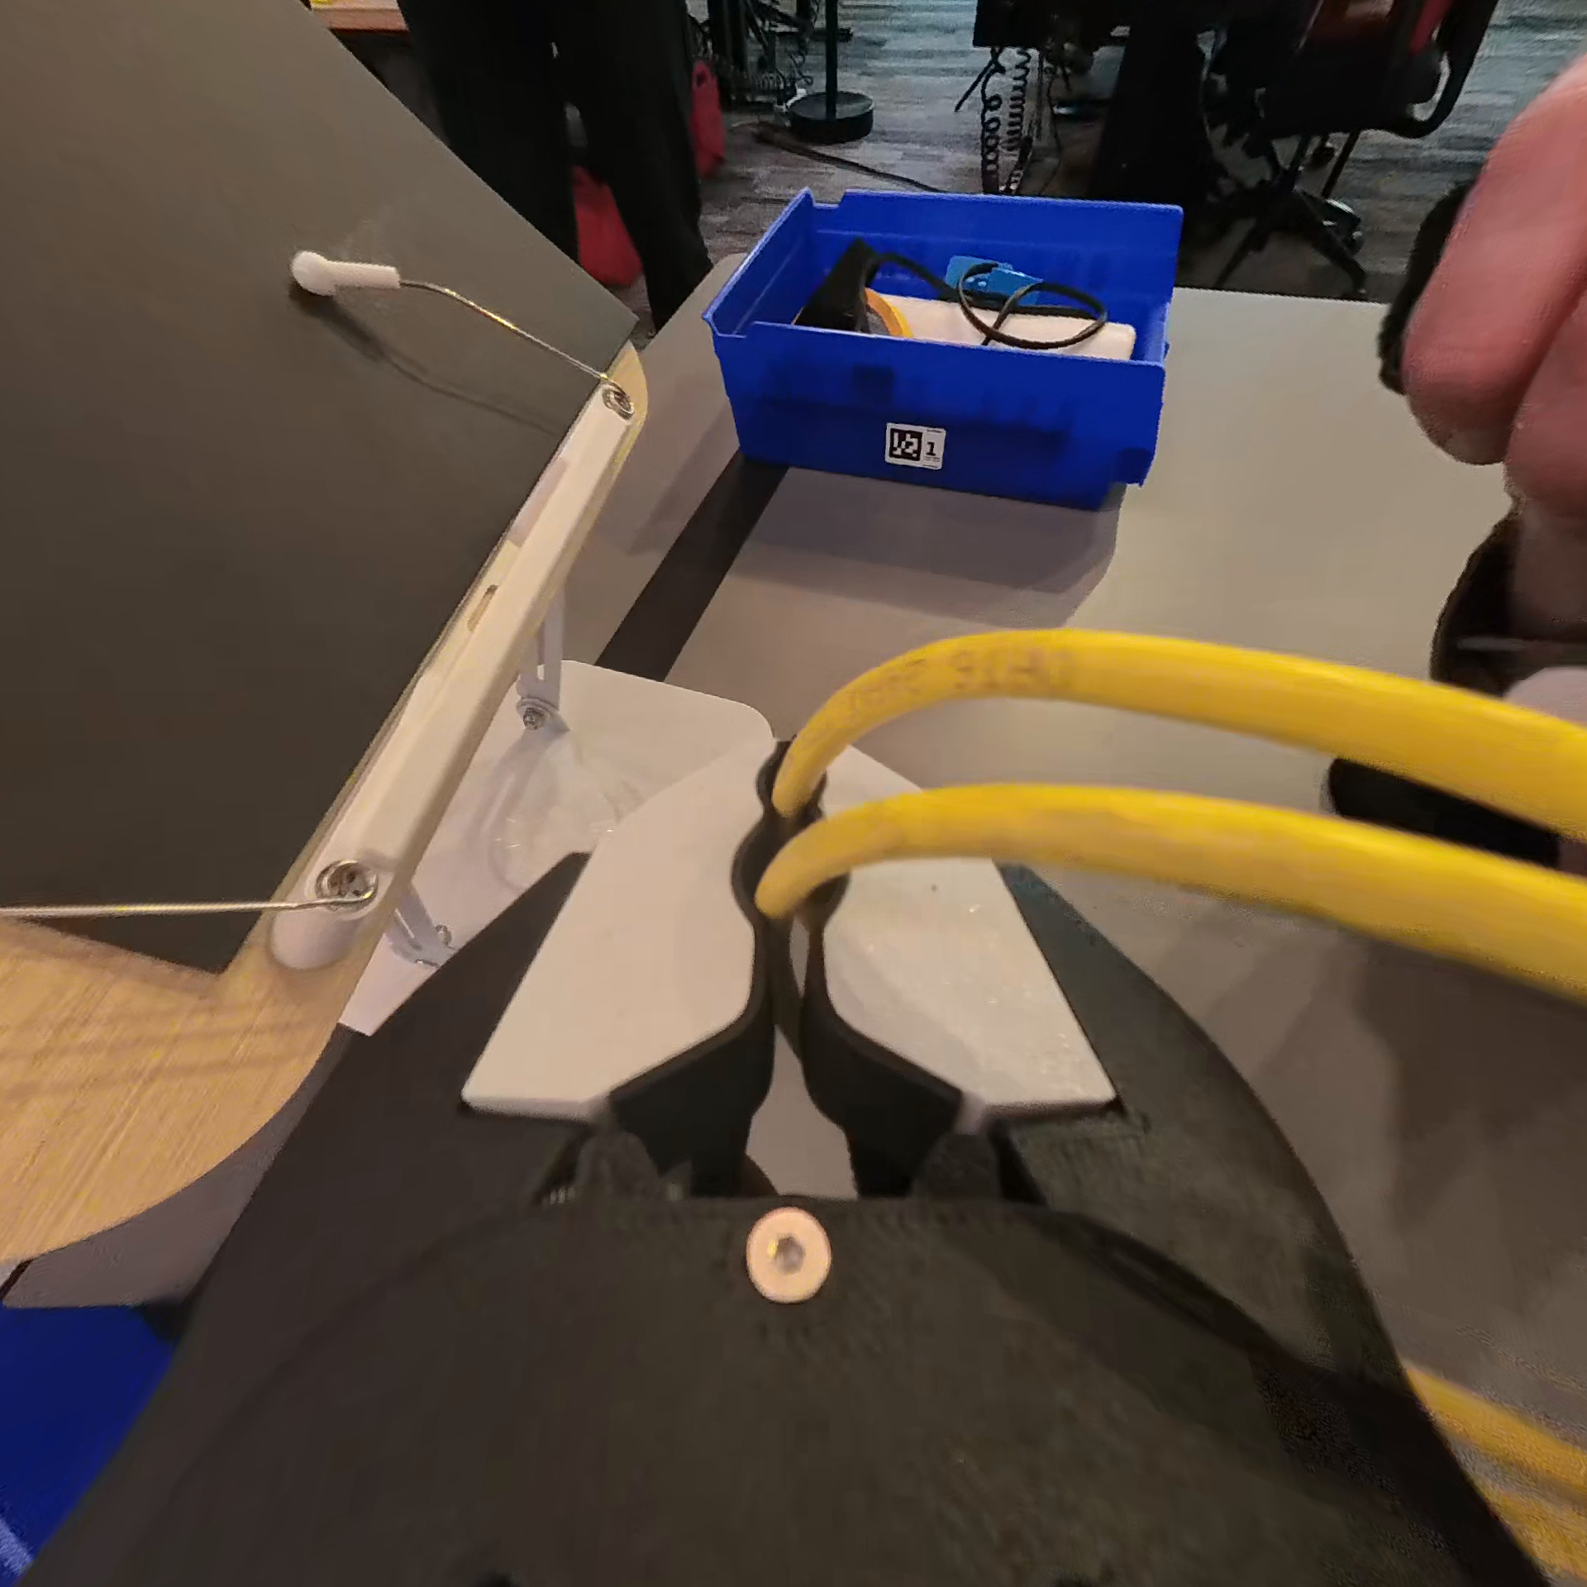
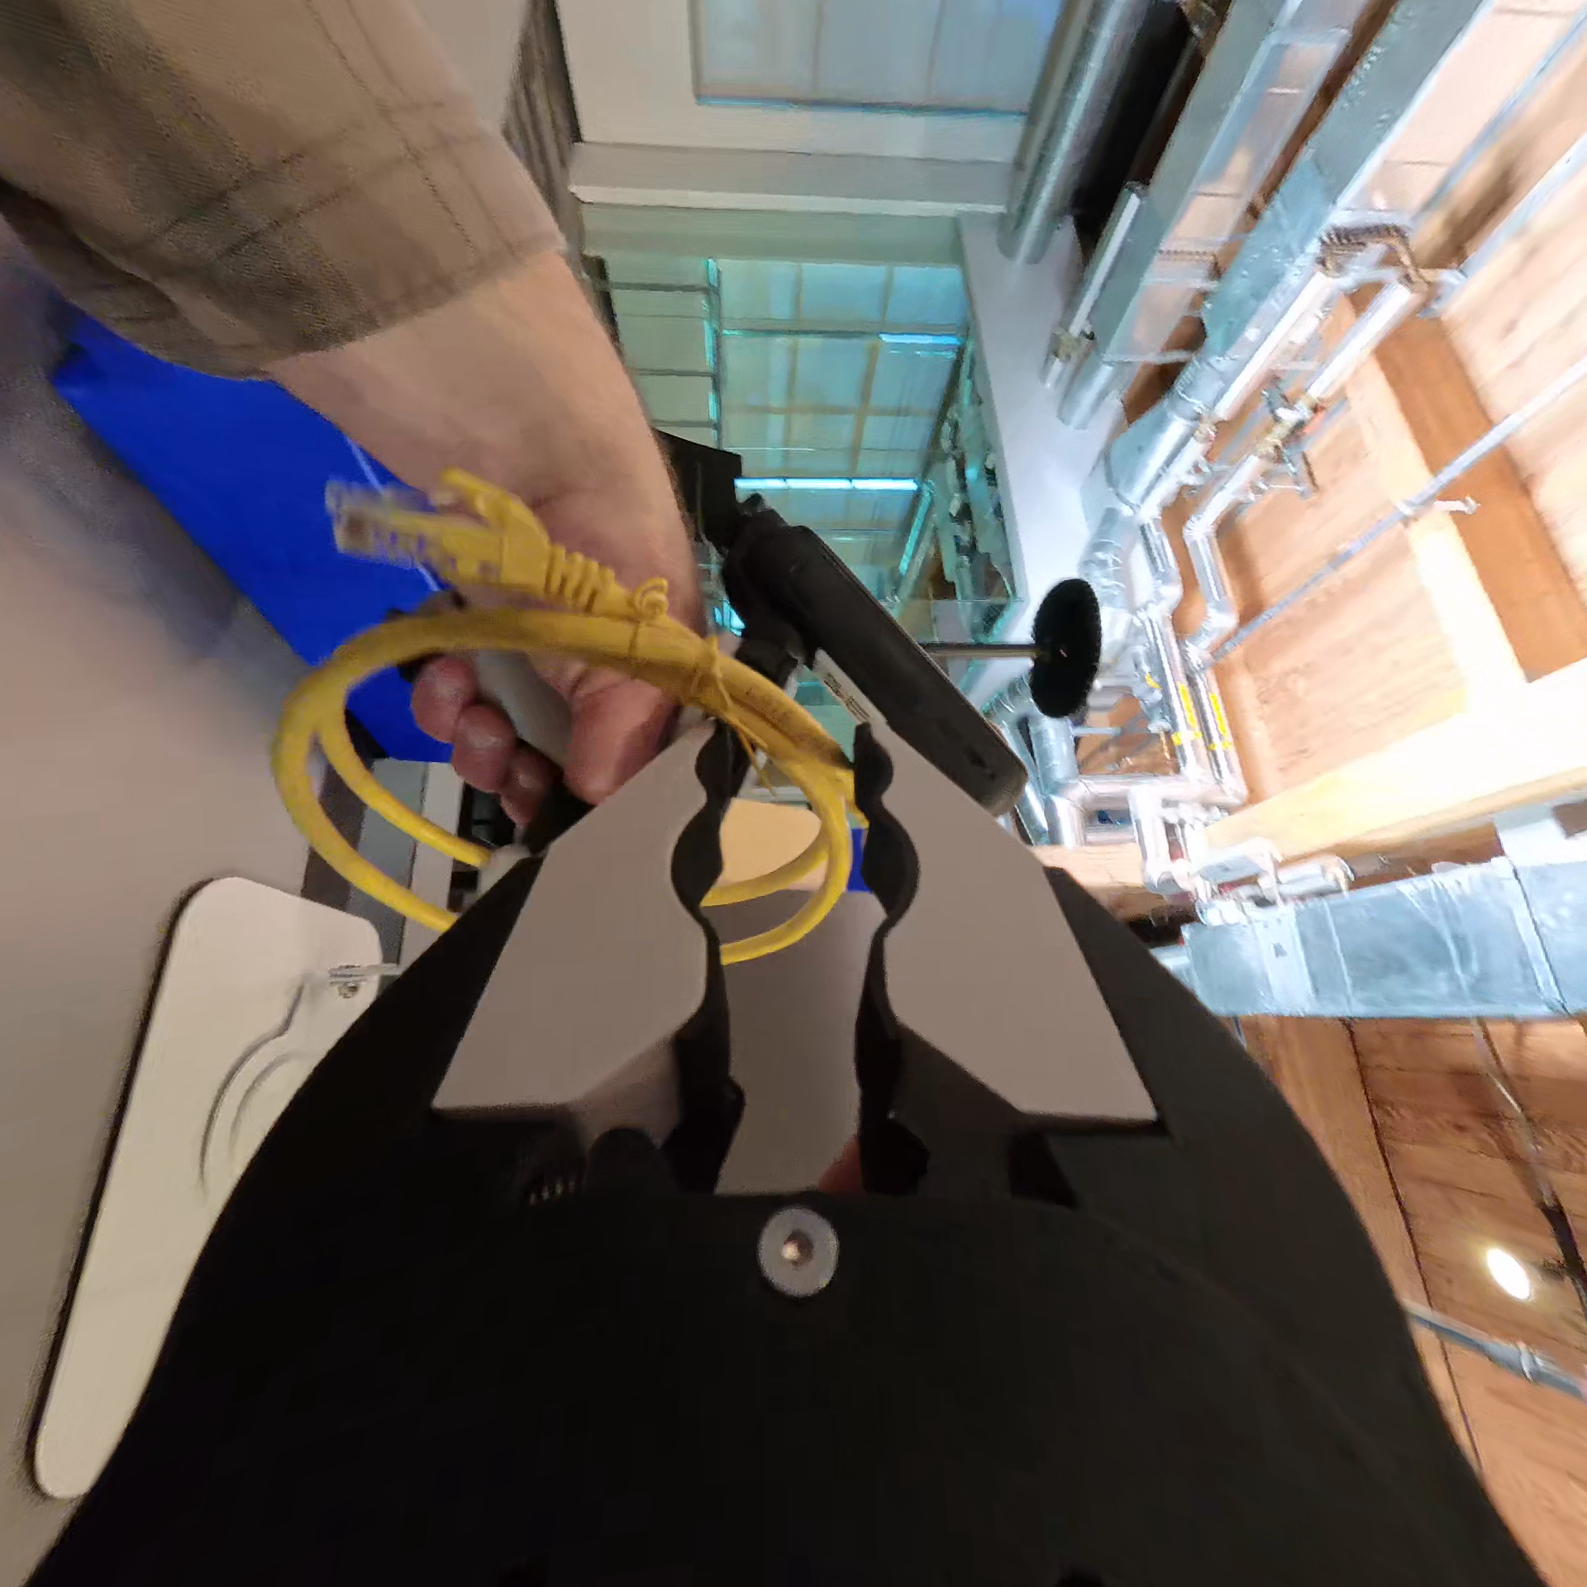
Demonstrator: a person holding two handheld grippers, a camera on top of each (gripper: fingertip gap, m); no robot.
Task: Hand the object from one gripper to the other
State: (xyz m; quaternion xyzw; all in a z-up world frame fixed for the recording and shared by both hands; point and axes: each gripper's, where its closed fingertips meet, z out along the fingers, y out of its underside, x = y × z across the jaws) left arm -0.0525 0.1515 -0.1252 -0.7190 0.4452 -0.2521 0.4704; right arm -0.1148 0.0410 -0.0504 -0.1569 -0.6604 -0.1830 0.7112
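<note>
A coiled yellow network cable [image 1: 1202, 687] hangs between my two grippers above a grey table [image 1: 1245, 532]. My left gripper [image 1: 786, 850] is shut on two strands of the cable, which run off to the right. In the right wrist view the coil [image 2: 318, 773] shows its clear plug at upper left and a twist tie around its strands. My right gripper [image 2: 790, 756] is open, with its fingertips on either side of the coil's strands, near the tie. A person's hand [image 2: 550, 532] holds the left gripper behind the coil.
A blue bin [image 1: 936, 404] with cables and small parts stands at the back of the table. A tilted black board with a wooden edge [image 1: 215, 429] on a white base [image 1: 653, 721] fills the left. A hand [image 1: 1503, 300] is at the right edge. My right fingertips sit around 15 cm from my left ones.
</note>
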